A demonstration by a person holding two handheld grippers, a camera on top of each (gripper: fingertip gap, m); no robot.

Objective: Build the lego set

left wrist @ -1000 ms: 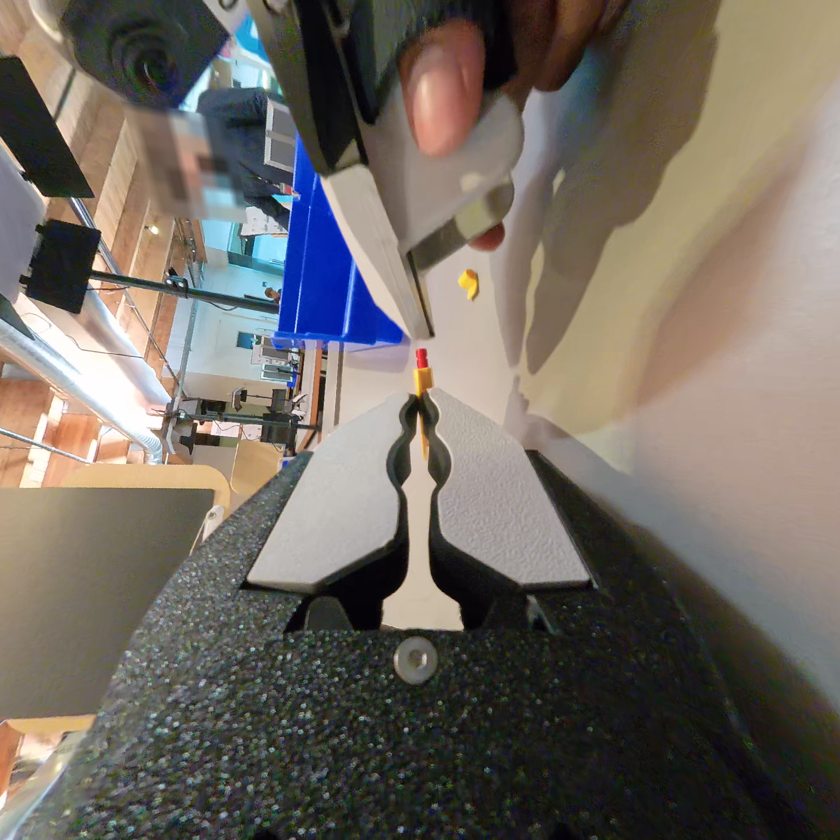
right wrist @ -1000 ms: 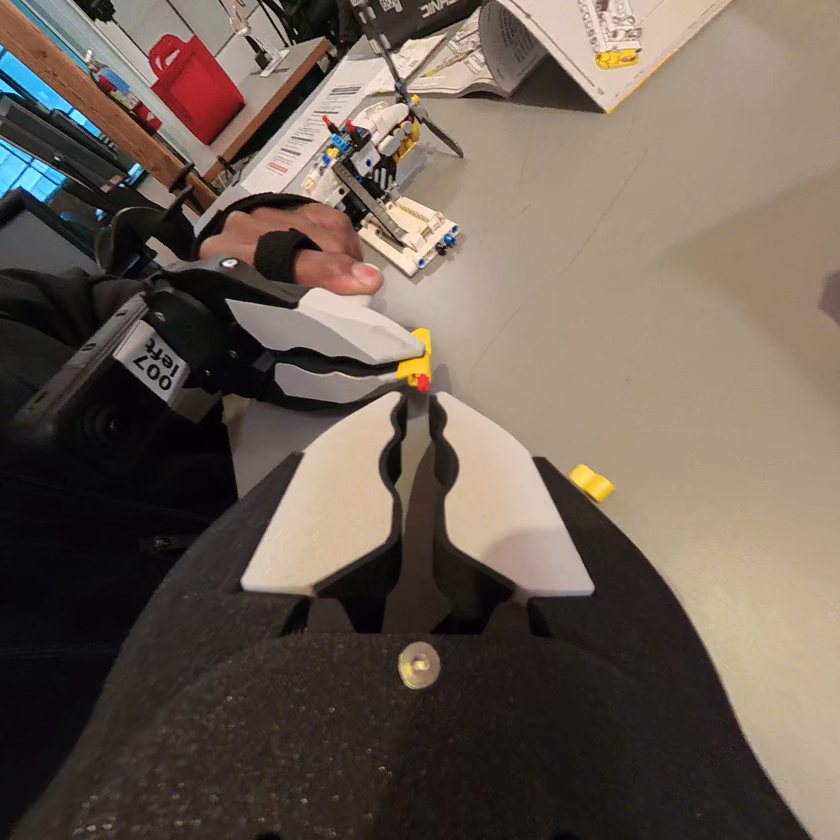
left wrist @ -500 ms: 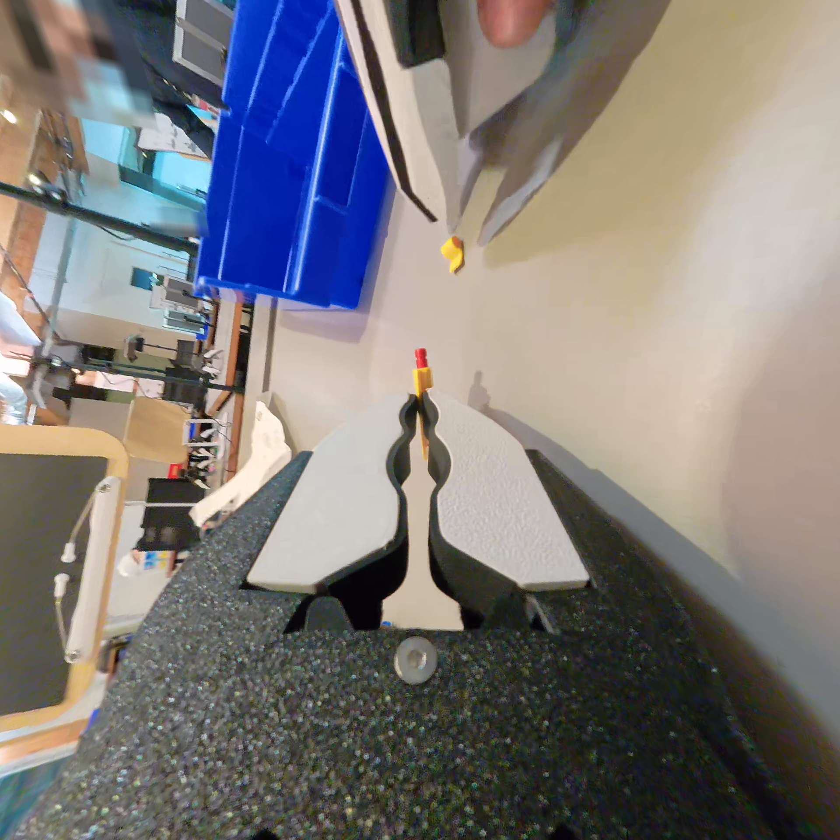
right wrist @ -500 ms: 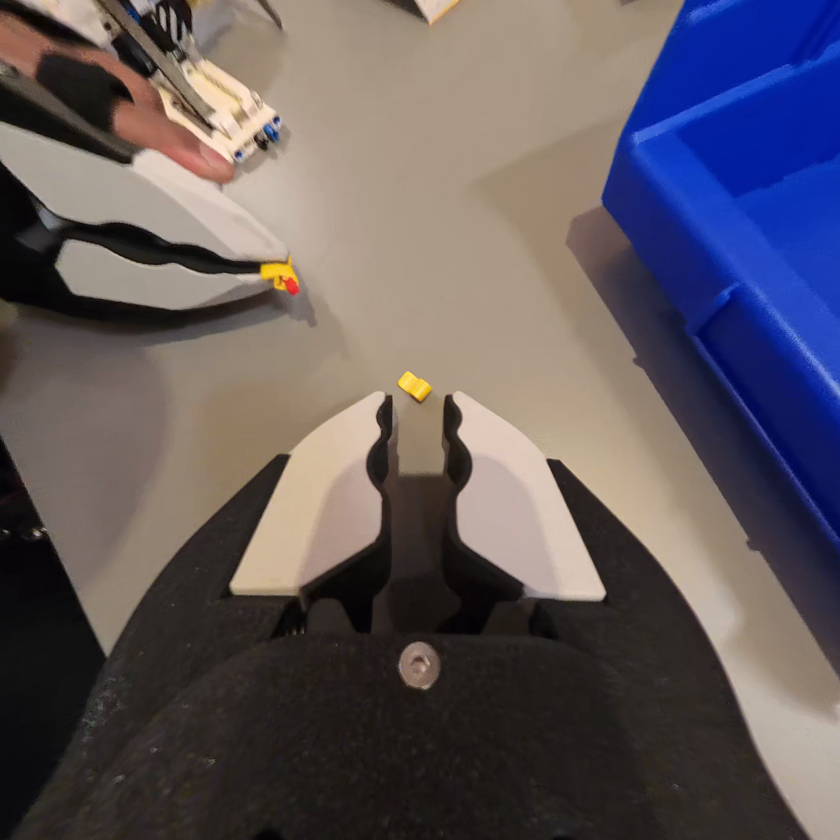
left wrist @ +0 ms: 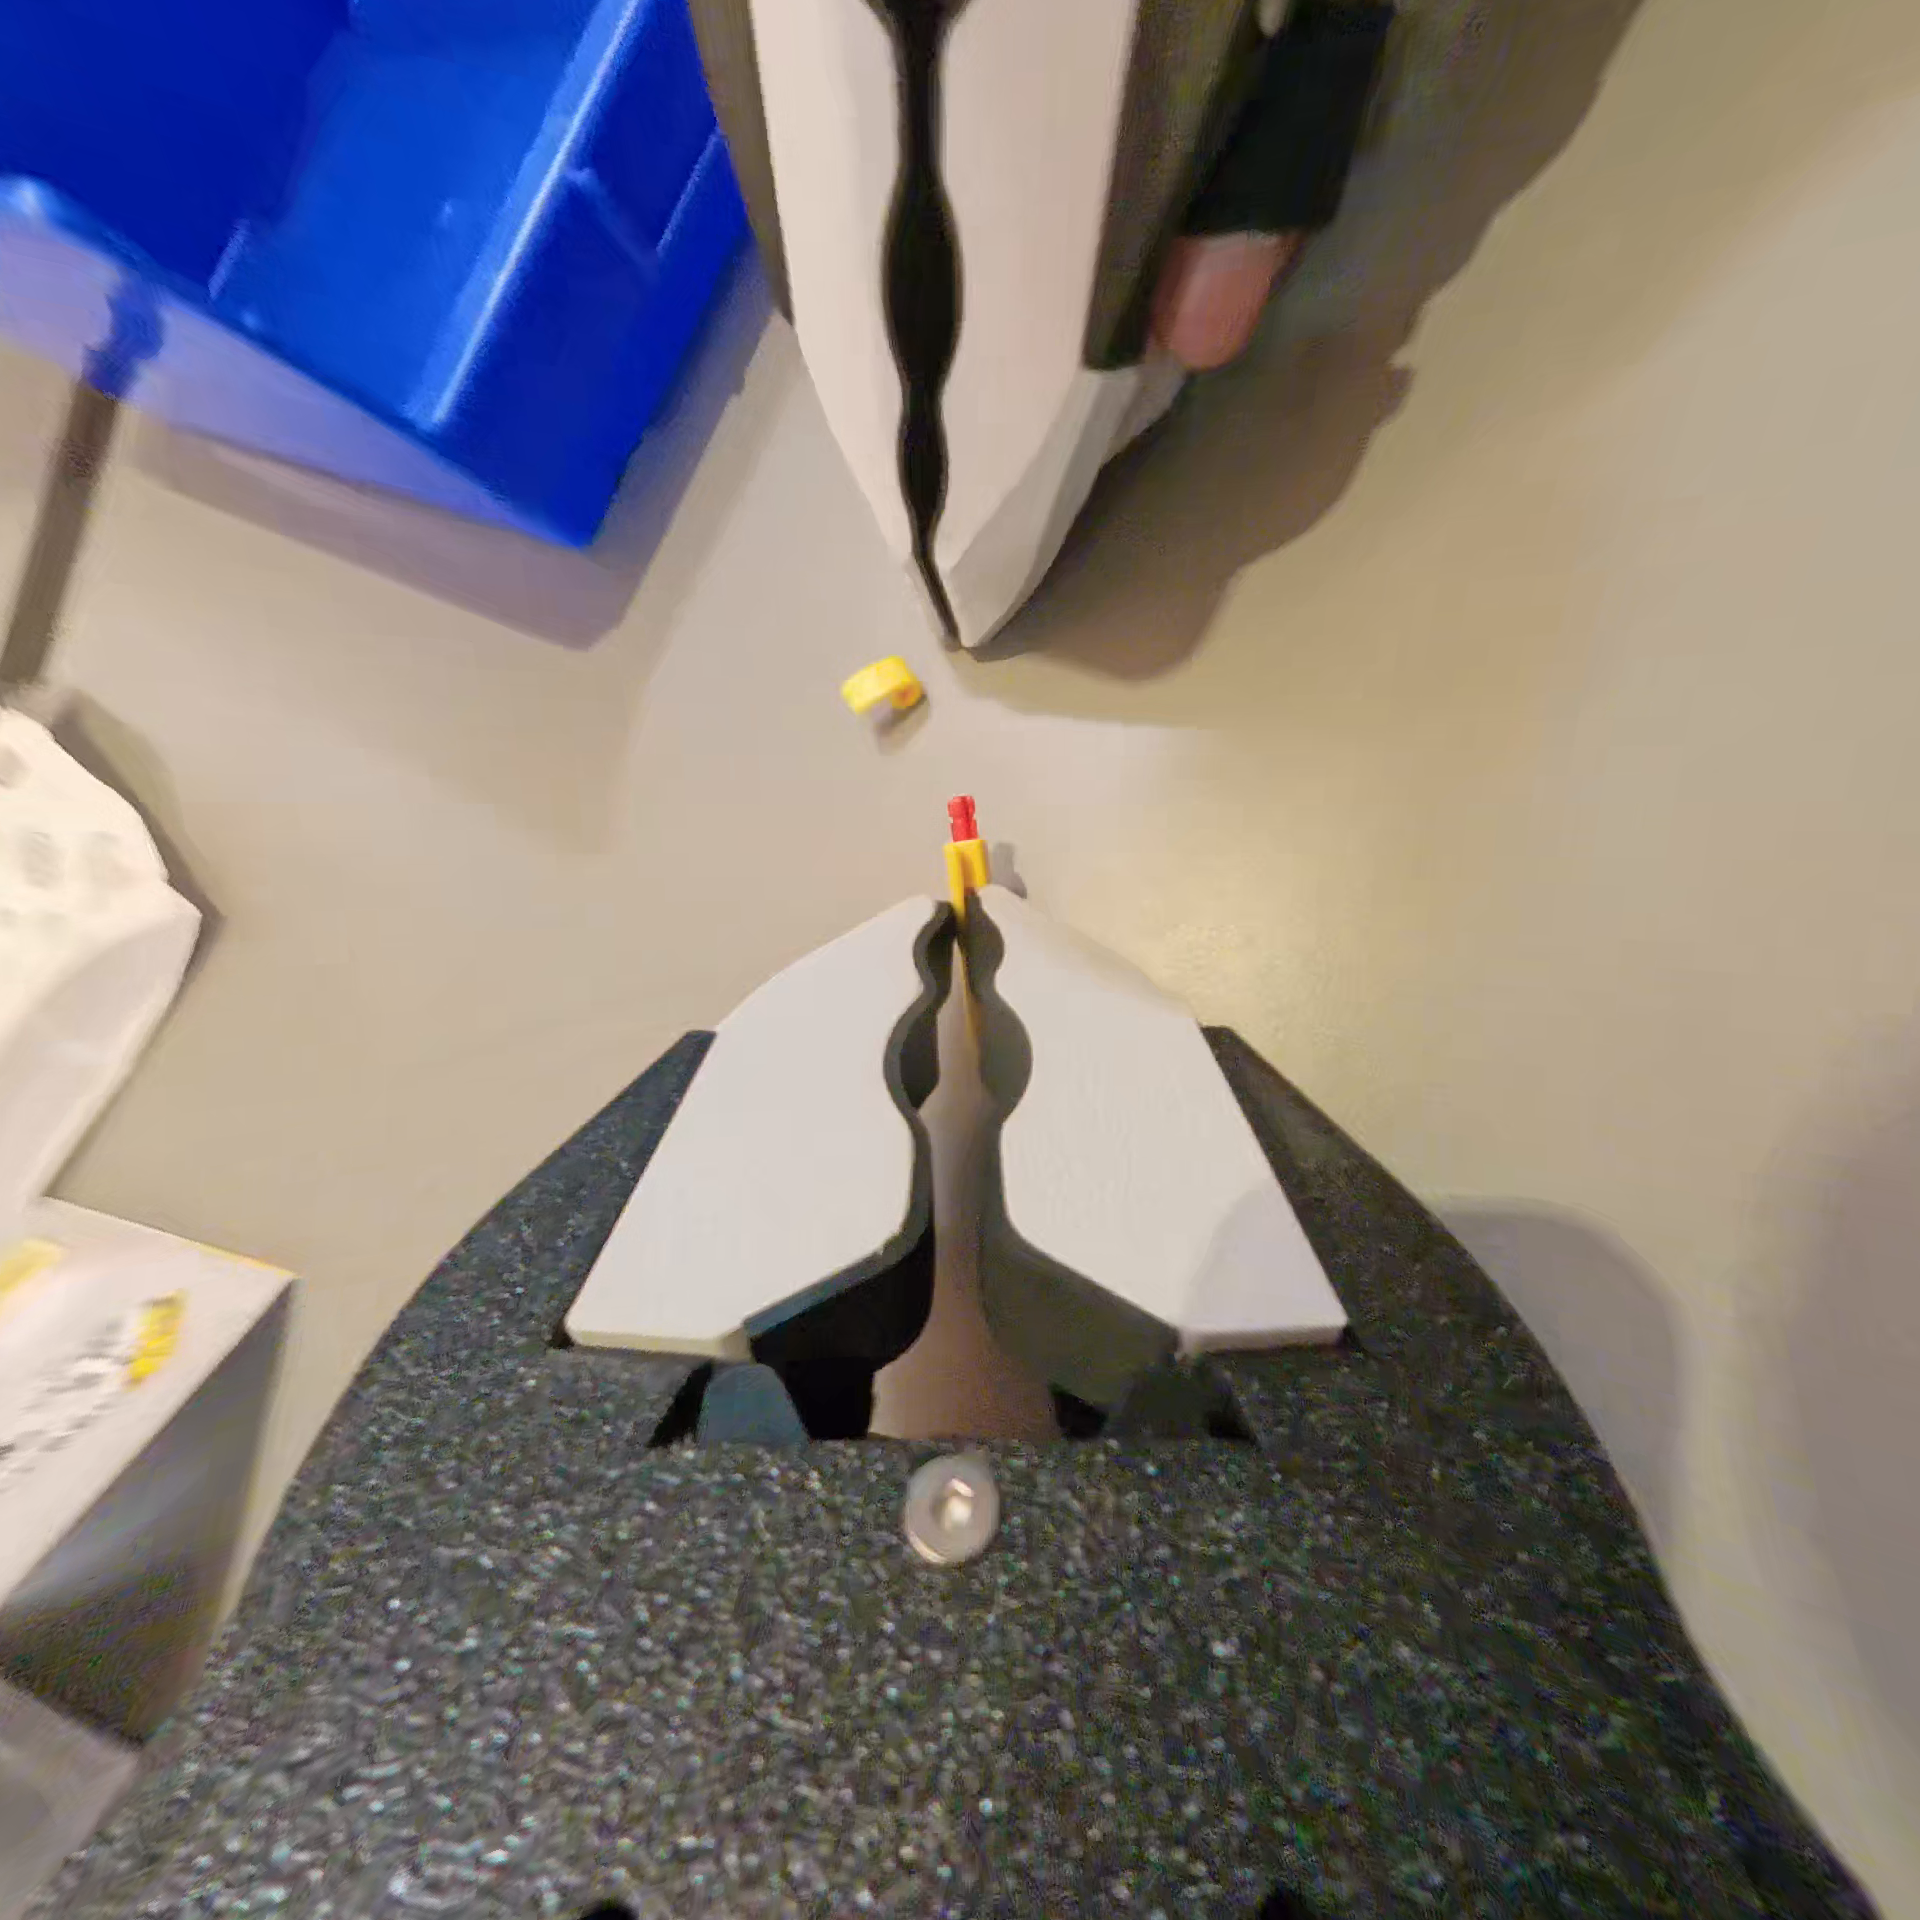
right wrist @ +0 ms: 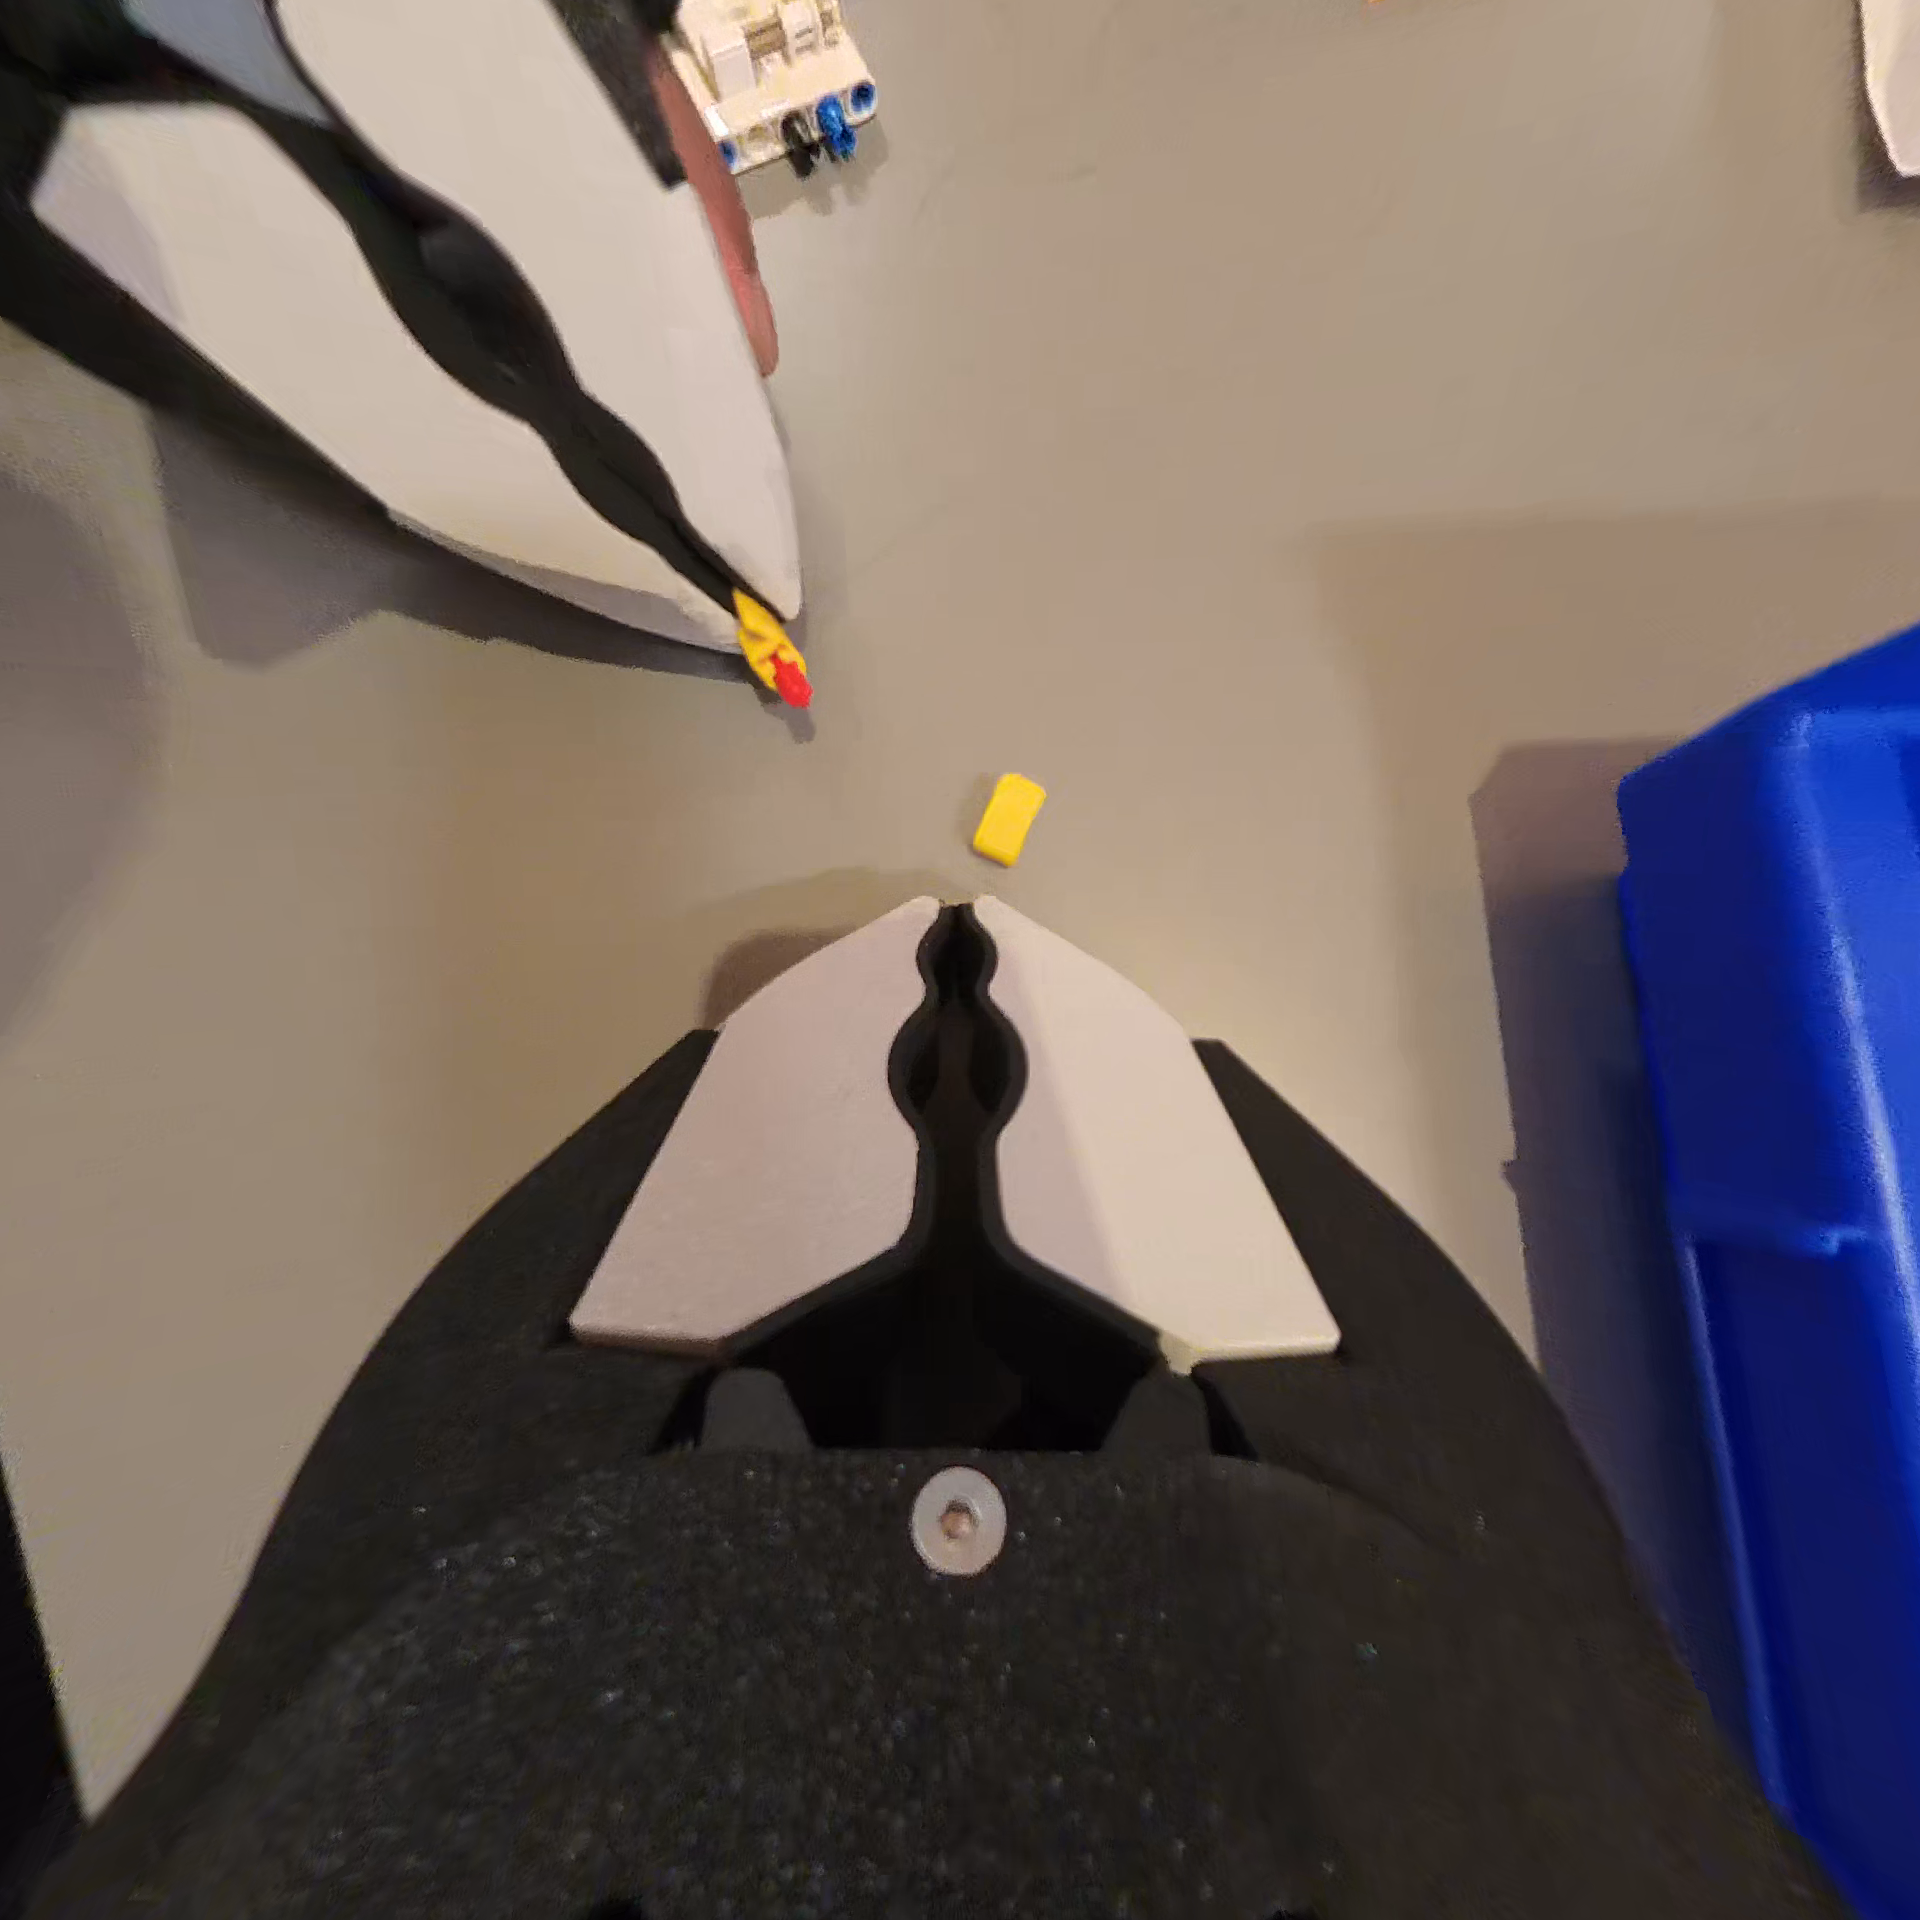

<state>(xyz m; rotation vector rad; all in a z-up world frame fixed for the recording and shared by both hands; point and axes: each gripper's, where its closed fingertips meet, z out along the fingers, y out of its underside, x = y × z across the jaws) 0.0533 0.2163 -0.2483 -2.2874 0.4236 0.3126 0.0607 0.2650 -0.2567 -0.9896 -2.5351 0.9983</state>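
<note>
A grey table [right wrist: 1247, 520] is carrying everything here. The left gripper [left wrist: 961, 912] is pinching a thin yellow piece [left wrist: 966, 868] with a red pin [left wrist: 962, 818] sticking from its tip. The right gripper [right wrist: 958, 906] is hovering with its fingertips closed on nothing, just beside a loose yellow brick [right wrist: 1009, 819]. A blue bin [right wrist: 1787, 1143] is sitting nearby, its contents out of sight. A white brick model [right wrist: 779, 94] is lying farther off.

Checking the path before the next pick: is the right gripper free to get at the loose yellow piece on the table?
Probably yes. The loose yellow piece lies just past the right gripper, bare table between; its fingers are shut.
</note>
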